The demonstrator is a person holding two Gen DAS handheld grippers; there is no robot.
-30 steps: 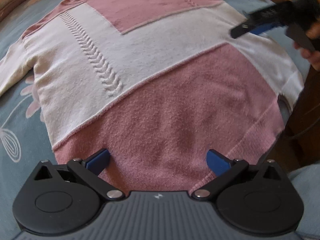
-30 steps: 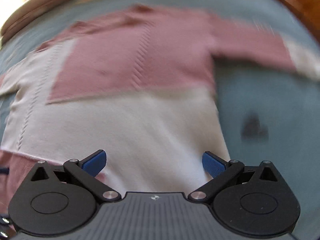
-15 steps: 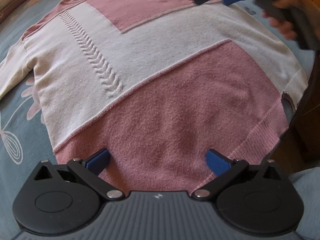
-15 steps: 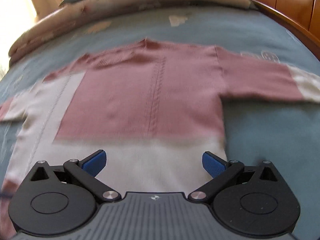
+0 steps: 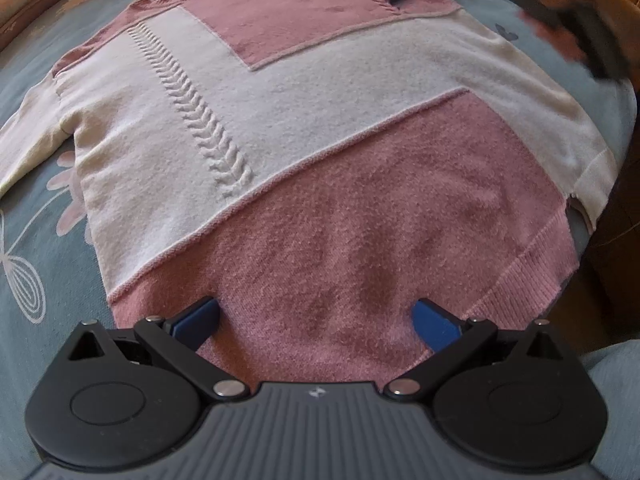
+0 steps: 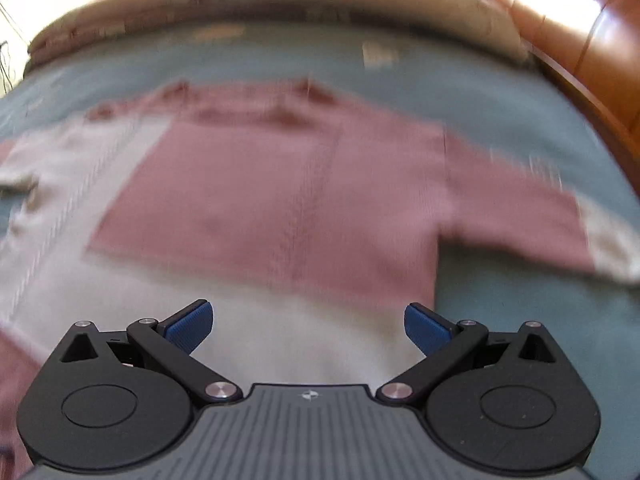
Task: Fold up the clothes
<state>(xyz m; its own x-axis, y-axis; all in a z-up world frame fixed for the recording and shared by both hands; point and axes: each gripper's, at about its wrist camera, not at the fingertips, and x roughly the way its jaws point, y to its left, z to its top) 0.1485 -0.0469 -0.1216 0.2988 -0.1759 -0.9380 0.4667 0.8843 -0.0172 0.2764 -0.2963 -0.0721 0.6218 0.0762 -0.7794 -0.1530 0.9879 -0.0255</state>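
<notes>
One sweater point(image 5: 320, 128), pink and cream, spread flat on blue bedspread point(image 5: 36, 248); two sleeves out sideways. Long axis, hem to collar, straight ahead of both tools. Left gripper point(image 5: 316, 322): jaws wide apart, holding nothing, poised over pink hem panel. Right gripper point(image 6: 308, 326): jaws wide apart, holding nothing, farther up over cream band, nearer right sleeve point(image 6: 520, 216). Judged nearer to hem: left. View from right wrist blurred.

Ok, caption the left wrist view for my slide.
Open left gripper over the hem of a pink-and-cream sweater spread flat.
</notes>
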